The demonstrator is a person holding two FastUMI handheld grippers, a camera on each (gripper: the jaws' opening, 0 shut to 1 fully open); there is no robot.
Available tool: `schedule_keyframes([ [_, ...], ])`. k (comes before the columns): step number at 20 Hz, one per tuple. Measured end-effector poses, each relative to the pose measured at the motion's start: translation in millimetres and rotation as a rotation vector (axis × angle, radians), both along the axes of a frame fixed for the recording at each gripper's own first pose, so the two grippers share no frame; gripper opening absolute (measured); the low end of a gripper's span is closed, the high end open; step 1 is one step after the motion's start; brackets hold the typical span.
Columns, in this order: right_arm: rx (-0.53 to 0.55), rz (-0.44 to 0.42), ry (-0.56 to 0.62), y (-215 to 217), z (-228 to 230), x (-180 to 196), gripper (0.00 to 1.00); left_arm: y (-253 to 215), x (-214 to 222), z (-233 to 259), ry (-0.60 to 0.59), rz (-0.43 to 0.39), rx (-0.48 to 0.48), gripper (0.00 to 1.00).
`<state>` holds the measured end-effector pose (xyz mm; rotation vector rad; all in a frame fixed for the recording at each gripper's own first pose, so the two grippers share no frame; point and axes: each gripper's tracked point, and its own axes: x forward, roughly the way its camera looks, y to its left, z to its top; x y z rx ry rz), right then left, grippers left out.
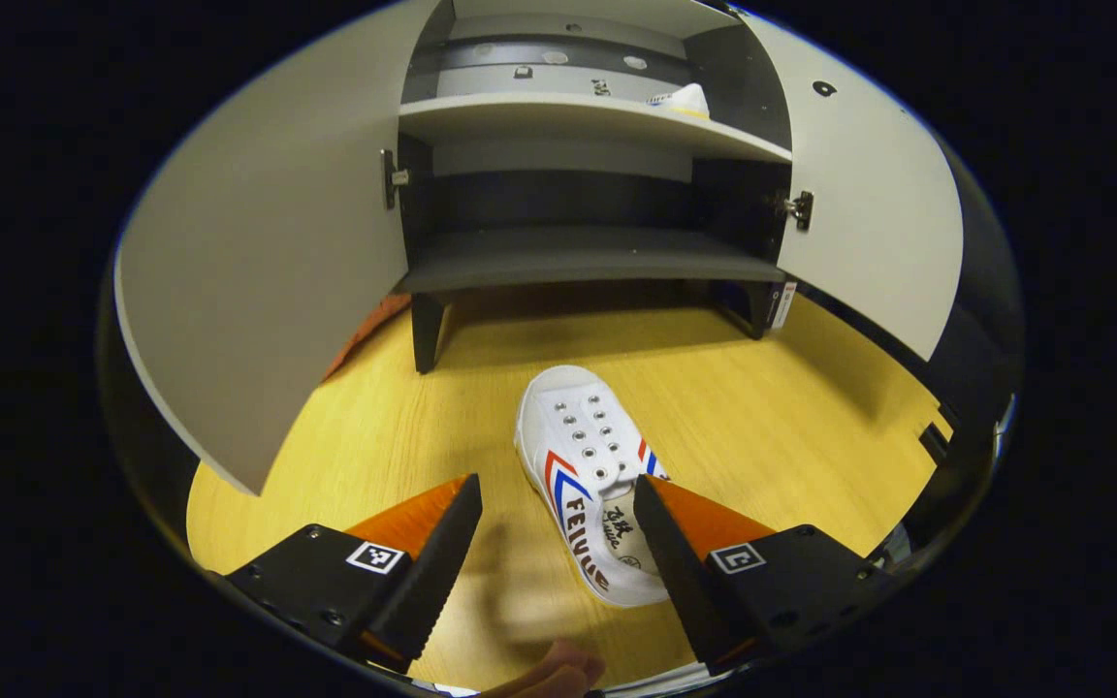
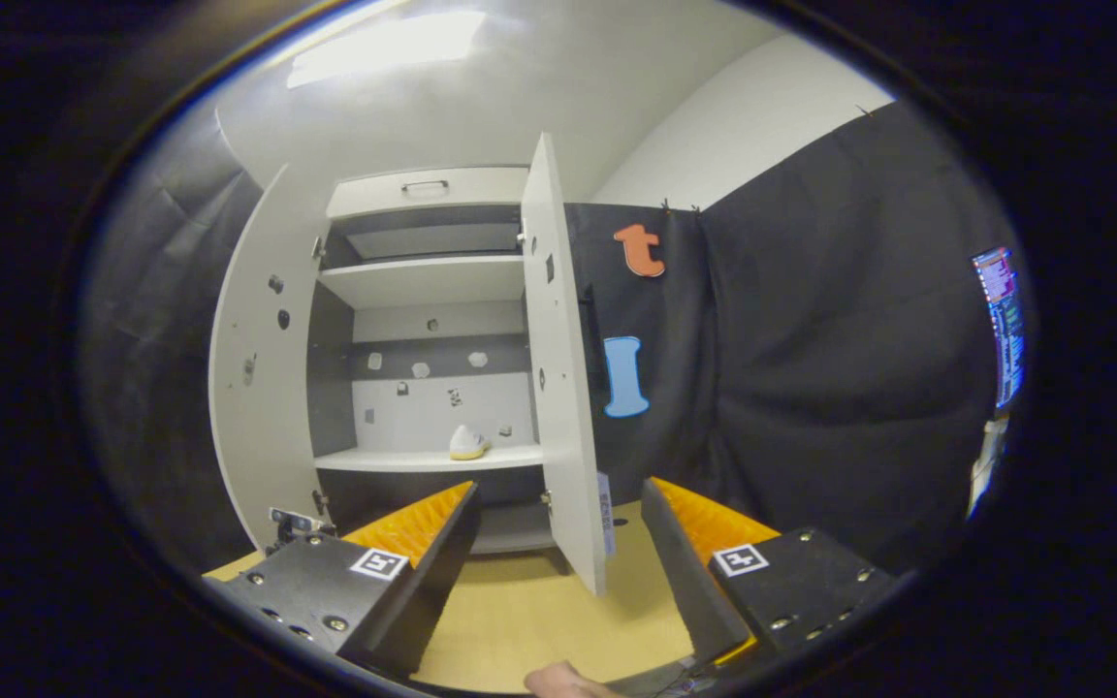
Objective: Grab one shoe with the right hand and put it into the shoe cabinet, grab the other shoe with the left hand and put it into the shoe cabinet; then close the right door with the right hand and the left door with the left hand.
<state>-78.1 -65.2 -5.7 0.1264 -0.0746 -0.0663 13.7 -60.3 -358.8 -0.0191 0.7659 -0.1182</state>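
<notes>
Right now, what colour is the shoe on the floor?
White shoe with red and blue chevron stripes on its side, shown best in the left gripper view.

Each handheld tool ends in two wedge-shaped fingers with saw-toothed inner faces, set on blocky black housings. The left gripper (image 1: 557,519) carries a small square black-and-white marker tag on each housing; the right gripper (image 2: 558,519) does too, plus screw heads. Perhaps a fingertip shows beneath.
</notes>
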Motion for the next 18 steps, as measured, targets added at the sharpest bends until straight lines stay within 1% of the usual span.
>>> schedule_keyframes([
  [1, 0.002, 0.002, 0.001, -0.3, -2.1, -1.2, 0.97, -0.9, -0.1, -6.5, 0.024, -0.003, -0.001, 0.98],
  [2, 0.001, 0.011, 0.001, 0.0, -5.0, -1.2, 0.99, -1.1, 0.2, -12.1, 0.044, -0.009, -0.002, 0.97],
  [4, 0.005, 0.022, 0.010, 0.0, -12.4, 0.4, 0.99, 2.4, 1.1, -20.8, 0.075, -0.002, 0.005, 0.93],
  [6, 0.004, 0.032, 0.022, 0.9, -20.8, 3.7, 0.99, 2.5, 2.0, -25.7, 0.092, 0.002, -0.004, 0.90],
  [7, 0.001, 0.034, 0.031, 1.2, -25.3, 4.3, 0.99, 1.1, 2.2, -25.5, 0.088, -0.006, -0.012, 0.87],
  [8, -0.003, 0.035, 0.038, 0.7, -29.6, 4.6, 0.99, -0.4, 2.9, -26.4, 0.084, -0.015, -0.014, 0.87],
  [10, -0.004, 0.033, 0.049, -1.0, -34.7, 6.6, 0.98, -7.0, 3.0, -28.6, 0.091, -0.031, -0.038, 0.80],
  [11, -0.001, 0.034, 0.053, -1.0, -36.3, 6.8, 0.98, -11.4, 2.4, -29.8, 0.100, -0.040, -0.056, 0.72],
  [12, 0.004, 0.037, 0.054, -1.8, -37.5, 6.7, 0.98, -17.6, 5.4, -30.4, 0.095, -0.058, -0.078, 0.68],
  [13, 0.011, 0.038, 0.052, -2.7, -36.9, 6.2, 0.98, -15.7, 7.3, -32.9, 0.095, -0.057, -0.069, 0.57],
  [14, 0.017, 0.038, 0.048, -4.6, -36.0, 6.0, 0.98, -15.9, 8.9, -36.6, 0.103, -0.053, -0.070, 0.53],
  [16, 0.033, 0.036, 0.041, -9.2, -34.5, 4.2, 0.98, -15.5, 13.3, -38.6, 0.096, -0.035, -0.083, 0.55],
  [17, 0.042, 0.035, 0.038, -11.0, -34.0, 2.8, 0.98, -14.4, 13.8, -39.2, 0.090, -0.034, -0.080, 0.51],
  [18, 0.053, 0.033, 0.035, -12.7, -34.8, 2.4, 0.98, -13.0, 13.5, -38.4, 0.087, -0.035, -0.073, 0.50],
])
